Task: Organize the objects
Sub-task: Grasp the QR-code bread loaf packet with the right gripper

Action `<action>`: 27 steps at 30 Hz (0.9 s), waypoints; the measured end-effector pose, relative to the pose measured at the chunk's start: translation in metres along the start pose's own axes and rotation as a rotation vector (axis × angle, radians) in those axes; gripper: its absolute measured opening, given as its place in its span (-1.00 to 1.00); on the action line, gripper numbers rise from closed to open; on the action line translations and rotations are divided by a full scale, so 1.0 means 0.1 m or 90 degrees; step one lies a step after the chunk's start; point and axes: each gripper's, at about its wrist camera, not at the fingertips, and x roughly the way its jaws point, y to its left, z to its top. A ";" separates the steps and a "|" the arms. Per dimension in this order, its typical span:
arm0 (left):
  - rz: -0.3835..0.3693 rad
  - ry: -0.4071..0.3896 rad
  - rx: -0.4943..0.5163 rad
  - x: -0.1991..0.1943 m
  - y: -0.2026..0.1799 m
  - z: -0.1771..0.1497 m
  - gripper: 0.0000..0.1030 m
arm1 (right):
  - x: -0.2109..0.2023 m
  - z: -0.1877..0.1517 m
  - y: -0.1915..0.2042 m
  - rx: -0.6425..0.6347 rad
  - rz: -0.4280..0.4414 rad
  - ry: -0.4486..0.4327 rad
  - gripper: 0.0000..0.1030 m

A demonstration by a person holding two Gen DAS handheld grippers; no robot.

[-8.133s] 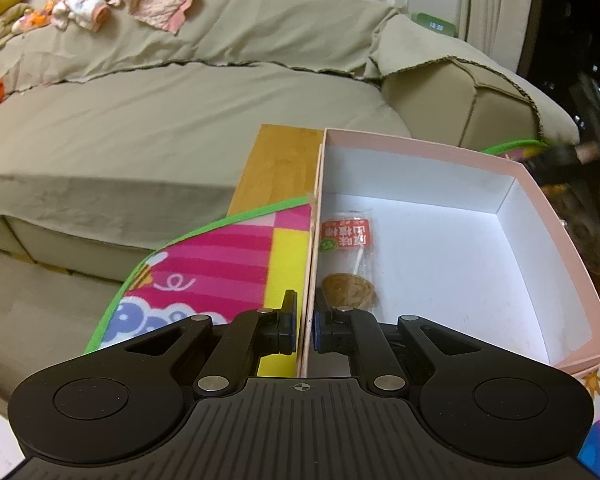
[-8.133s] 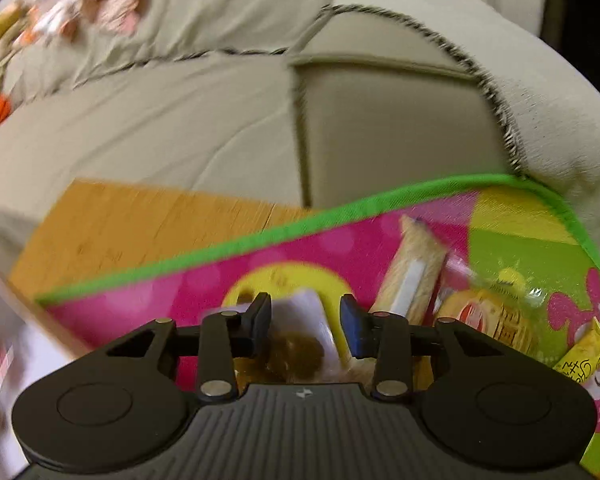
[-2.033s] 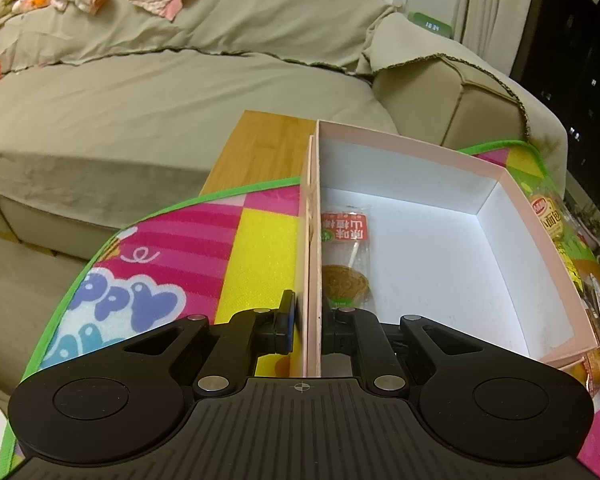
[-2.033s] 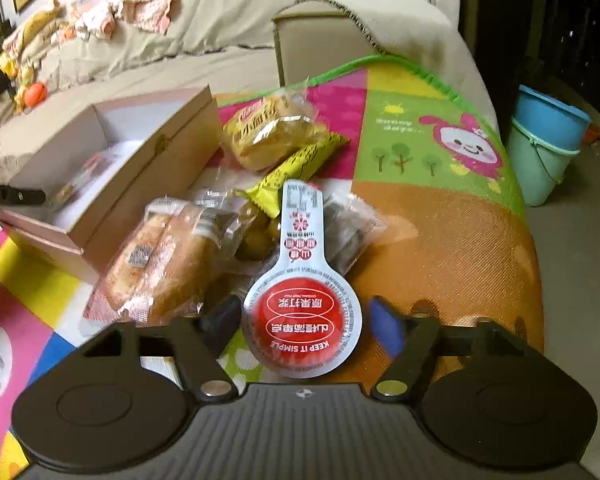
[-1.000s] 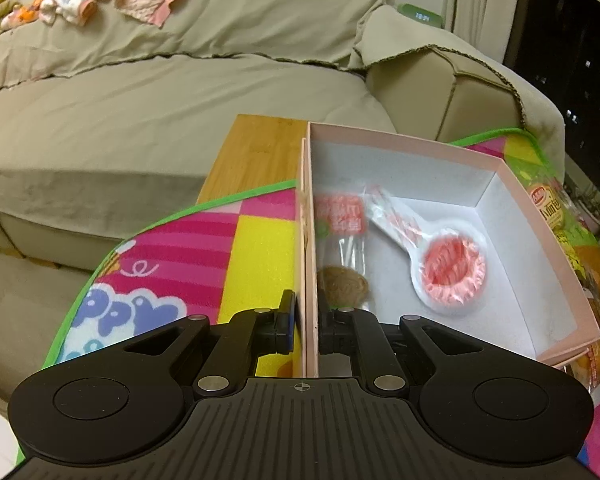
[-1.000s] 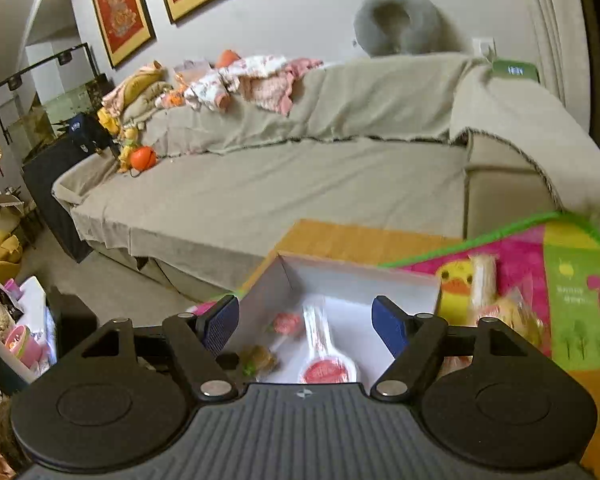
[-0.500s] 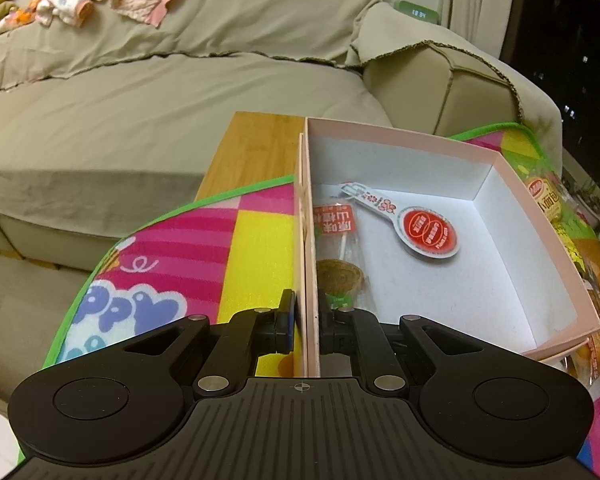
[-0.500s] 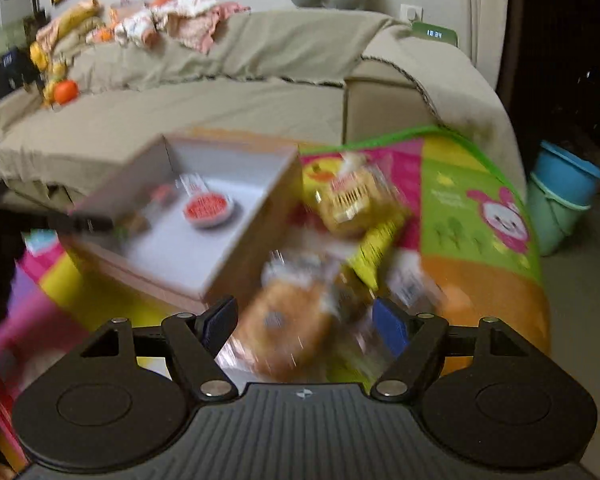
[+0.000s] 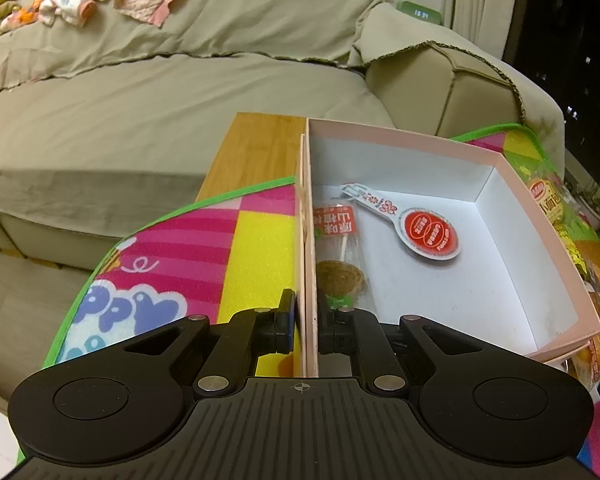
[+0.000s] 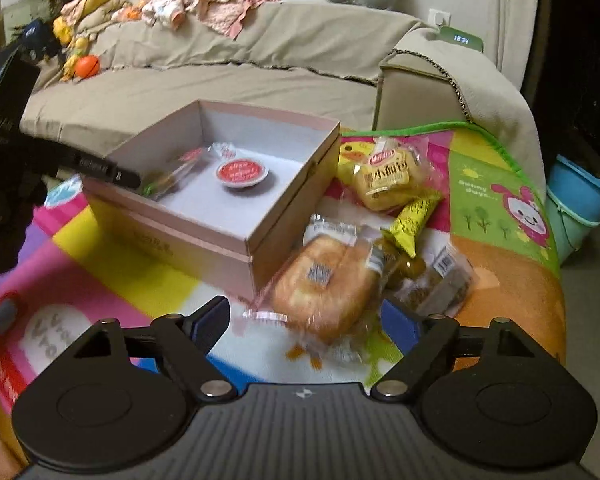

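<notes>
While pinching the near wall of the box (image 9: pixel 516 196), left gripper (image 9: pixel 306 330) clamping tight, one pad outside, one inside. Lollipop (image 9: pixel 340 256) and red-lidded cup (image 9: pixel 428 232) lying inside box, cup near middle. Right gripper (image 10: pixel 306 320) hovering over bun (image 10: pixel 324 280) beside box on mat (image 10: pixel 500 184), jaws opening wide, gripping nothing; bun between the fingers, untouched.

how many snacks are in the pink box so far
2: a lollipop-style snack in clear wrap lying along the pink box wall that the left gripper pinches, and a red-lidded spoon-shaped cup mid-floor. None appear hidden.
</notes>
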 end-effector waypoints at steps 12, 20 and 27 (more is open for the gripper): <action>-0.007 0.000 0.002 0.00 -0.02 -0.02 -0.76 | 0.41 0.13 -0.17 0.046 0.021 0.019 0.65; -0.012 -0.001 0.002 0.01 -0.02 -0.02 -0.75 | 0.29 0.06 -0.25 0.040 0.020 0.045 0.22; -0.015 -0.003 0.000 0.01 0.00 -0.01 -0.75 | -0.23 0.10 -0.25 0.025 0.014 0.021 0.20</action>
